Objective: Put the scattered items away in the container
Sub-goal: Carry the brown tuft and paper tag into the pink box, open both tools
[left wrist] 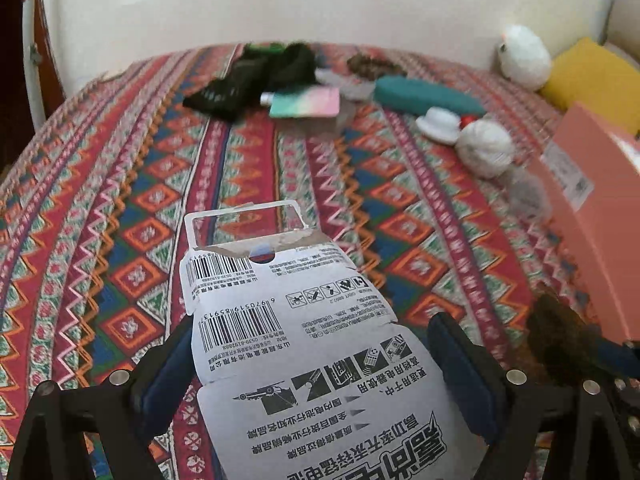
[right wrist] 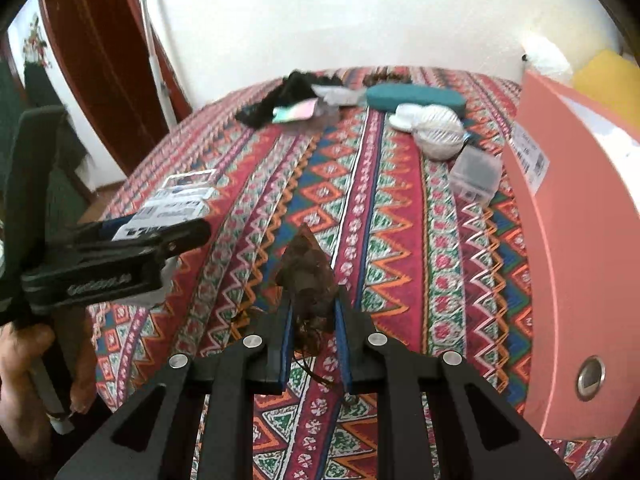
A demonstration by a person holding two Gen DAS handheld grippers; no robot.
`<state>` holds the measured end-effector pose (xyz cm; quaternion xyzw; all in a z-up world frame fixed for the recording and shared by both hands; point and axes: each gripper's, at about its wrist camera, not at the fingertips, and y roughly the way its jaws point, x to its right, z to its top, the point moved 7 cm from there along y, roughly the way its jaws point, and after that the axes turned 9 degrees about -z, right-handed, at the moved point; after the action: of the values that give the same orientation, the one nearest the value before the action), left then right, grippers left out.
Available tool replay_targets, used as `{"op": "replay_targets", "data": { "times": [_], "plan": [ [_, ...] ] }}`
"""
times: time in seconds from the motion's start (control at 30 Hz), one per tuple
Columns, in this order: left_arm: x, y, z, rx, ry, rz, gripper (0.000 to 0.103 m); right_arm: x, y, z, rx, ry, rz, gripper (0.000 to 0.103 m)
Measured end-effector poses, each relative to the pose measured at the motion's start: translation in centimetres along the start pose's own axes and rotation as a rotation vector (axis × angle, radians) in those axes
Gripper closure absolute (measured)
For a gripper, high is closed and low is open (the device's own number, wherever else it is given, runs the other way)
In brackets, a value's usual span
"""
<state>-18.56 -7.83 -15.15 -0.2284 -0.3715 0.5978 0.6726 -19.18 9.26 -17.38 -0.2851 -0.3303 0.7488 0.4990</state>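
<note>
My left tool (left wrist: 308,360) grips the battery card (left wrist: 296,344) above the patterned bed (left wrist: 120,208); right tool (right wrist: 312,332) pinches a brown hair clump (right wrist: 308,280) nr the pink box (right wrist: 580,240).

You've got a red-orange-blue zigzag bedspread (right wrist: 400,240), pink box (right wrist: 580,260) right, teal case (right wrist: 416,97) upper centre, yellow cushion (left wrist: 592,80).

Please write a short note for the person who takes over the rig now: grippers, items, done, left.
Left gripper: jaws wide apart around a battery card; grip unclear.
Right gripper: shut on a brown clump, lifted over the cloth.
Pink container: at the right edge; its inside is not visible.
Still on the cloth: black fabric, pastel card, teal case, white yarn ball, clear plastic box.
Left to do: bring both held items to the container, then the rest.
</note>
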Motion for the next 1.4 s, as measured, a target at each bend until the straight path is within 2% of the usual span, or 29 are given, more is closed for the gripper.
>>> {"op": "replay_targets", "data": {
  "times": [0.53, 0.7, 0.83, 1.0, 1.13, 1.23, 1.37, 1.4],
  "plan": [
    [2.7, -5.4, 2.1, 0.138, 0.03, -0.062, 0.011, -0.4, -4.6, 2.2, 0.159, 0.001, -0.007, 0.084],
    [5.9, -7.5, 2.8, 0.173, 0.068, -0.1, 0.011, 0.4, -8.9, 2.9, 0.267, 0.017, -0.008, 0.084],
    [9.6, -9.1, 3.9, 0.203, 0.112, -0.144, 0.011, 2.5, -12.7, 3.4, 0.369, 0.047, -0.044, 0.084],
    [16.8, -10.5, 6.5, 0.253, 0.182, -0.262, 0.011, 9.3, -18.3, 3.9, 0.503, 0.169, -0.195, 0.084],
    [23.7, -9.7, 7.9, 0.25, 0.269, -0.341, 0.011, 16.5, -21.9, 3.2, 0.578, 0.298, -0.357, 0.084],
    [29.1, -7.8, 8.1, 0.204, 0.335, -0.396, 0.011, 21.4, -23.3, 1.9, 0.578, 0.398, -0.451, 0.084],
    [35.1, -4.3, 8.6, 0.164, 0.412, -0.396, 0.01, 26.4, -22.3, 1.7, 0.524, 0.478, -0.457, 0.082],
    [36.1, -3.3, 8.9, 0.148, 0.418, -0.395, 0.009, 27.5, -21.3, 1.8, 0.493, 0.485, -0.457, 0.075]
  ]
}}
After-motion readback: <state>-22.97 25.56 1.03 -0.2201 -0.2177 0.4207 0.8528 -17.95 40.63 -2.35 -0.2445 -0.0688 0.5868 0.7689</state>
